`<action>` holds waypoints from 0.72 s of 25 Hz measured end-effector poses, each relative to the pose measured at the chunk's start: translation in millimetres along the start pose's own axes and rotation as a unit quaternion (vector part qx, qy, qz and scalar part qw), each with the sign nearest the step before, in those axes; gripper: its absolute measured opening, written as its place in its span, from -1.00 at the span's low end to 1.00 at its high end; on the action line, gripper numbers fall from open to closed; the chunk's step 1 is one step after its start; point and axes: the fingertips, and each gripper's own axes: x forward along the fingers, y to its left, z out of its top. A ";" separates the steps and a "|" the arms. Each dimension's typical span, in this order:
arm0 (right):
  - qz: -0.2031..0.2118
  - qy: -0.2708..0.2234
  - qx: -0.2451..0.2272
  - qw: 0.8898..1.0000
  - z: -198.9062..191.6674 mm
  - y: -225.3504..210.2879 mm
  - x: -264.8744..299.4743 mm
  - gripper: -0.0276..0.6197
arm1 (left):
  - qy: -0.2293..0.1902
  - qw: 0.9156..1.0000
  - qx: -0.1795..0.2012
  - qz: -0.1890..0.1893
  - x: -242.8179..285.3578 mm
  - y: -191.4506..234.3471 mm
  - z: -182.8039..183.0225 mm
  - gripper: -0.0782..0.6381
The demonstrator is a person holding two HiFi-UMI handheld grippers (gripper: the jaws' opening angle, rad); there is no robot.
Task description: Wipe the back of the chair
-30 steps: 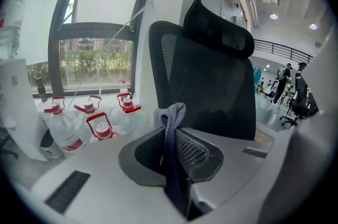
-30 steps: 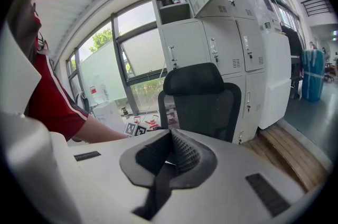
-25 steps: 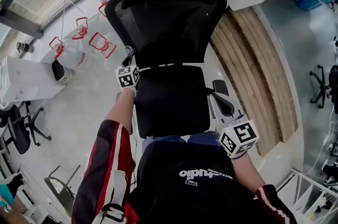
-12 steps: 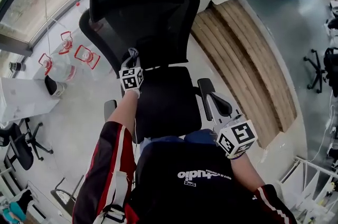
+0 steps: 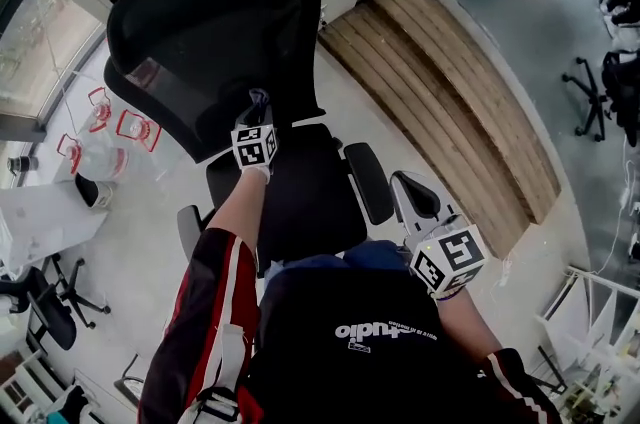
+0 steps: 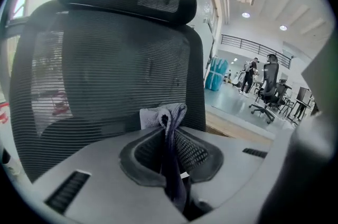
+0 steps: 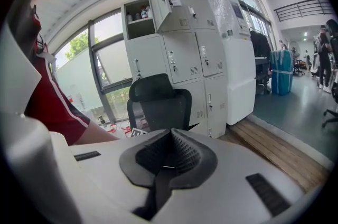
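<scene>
Office workspace, black mesh desk chair (image 5: 210,52), more swivel chairs (image 6: 266,93), grey lockers (image 7: 193,54), tall windows (image 7: 113,70)

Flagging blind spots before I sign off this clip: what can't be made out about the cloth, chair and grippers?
- Whether the cloth touches the chair back: left gripper view, no gap or contact readable.
- Chair base: head view, hidden under the seat.
- Left gripper jaws: head view, covered by its marker cube.
- Distant people: left gripper view, too small.

left gripper (image 6: 168,133): outstretched, jaws pinching cloth (image 6: 158,116) | right gripper (image 7: 170,138): low, jaws together, seemingly empty
</scene>
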 end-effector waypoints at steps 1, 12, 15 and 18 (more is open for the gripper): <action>-0.004 -0.001 0.003 1.000 -0.4 -7.0 -2.6 -0.87 | 0.001 1.000 0.002 -0.005 5.8 -9.2 1.0 -0.62; -0.061 -0.018 0.032 0.997 -4.0 -74.7 -43.2 -0.87 | 0.013 0.997 0.037 -0.073 60.6 -120.9 12.9 -0.62; -0.074 -0.028 0.038 0.996 -3.4 -87.6 -56.7 -0.87 | 0.010 0.995 0.046 -0.093 67.1 -151.8 20.4 -0.62; -0.080 -0.036 0.043 0.995 -1.2 -92.5 -66.8 -0.87 | 0.003 0.992 0.046 -0.115 63.6 -178.6 30.3 -0.62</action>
